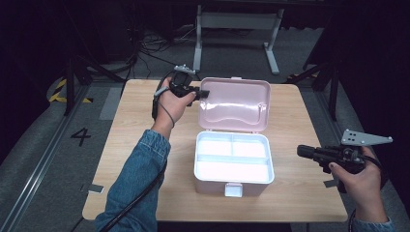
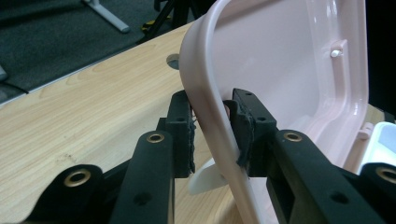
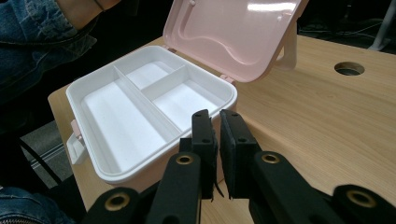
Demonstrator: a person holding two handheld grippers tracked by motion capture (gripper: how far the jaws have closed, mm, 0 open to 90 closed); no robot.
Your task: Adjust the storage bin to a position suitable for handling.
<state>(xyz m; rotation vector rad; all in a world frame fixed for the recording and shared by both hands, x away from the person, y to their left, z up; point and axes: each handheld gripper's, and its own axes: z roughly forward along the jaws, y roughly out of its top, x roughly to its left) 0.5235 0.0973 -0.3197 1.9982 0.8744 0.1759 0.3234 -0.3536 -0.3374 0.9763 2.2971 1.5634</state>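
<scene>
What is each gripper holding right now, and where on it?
The left gripper pinches the pink lid by its left side rim. The right gripper holds nothing, jaws nearly together.

A pink lid (image 1: 235,104) tops a white box (image 1: 234,163) on a pale woodgrain table (image 1: 130,140); gripper jaws are black.

I work at a wooden table (image 1: 135,159) (a round hole (image 3: 349,68) in its top). Beyond stands a white frame (image 1: 237,21); on the grey floor (image 1: 38,145) left, a painted 4 (image 1: 80,136) and striped tape (image 1: 60,92).
</scene>
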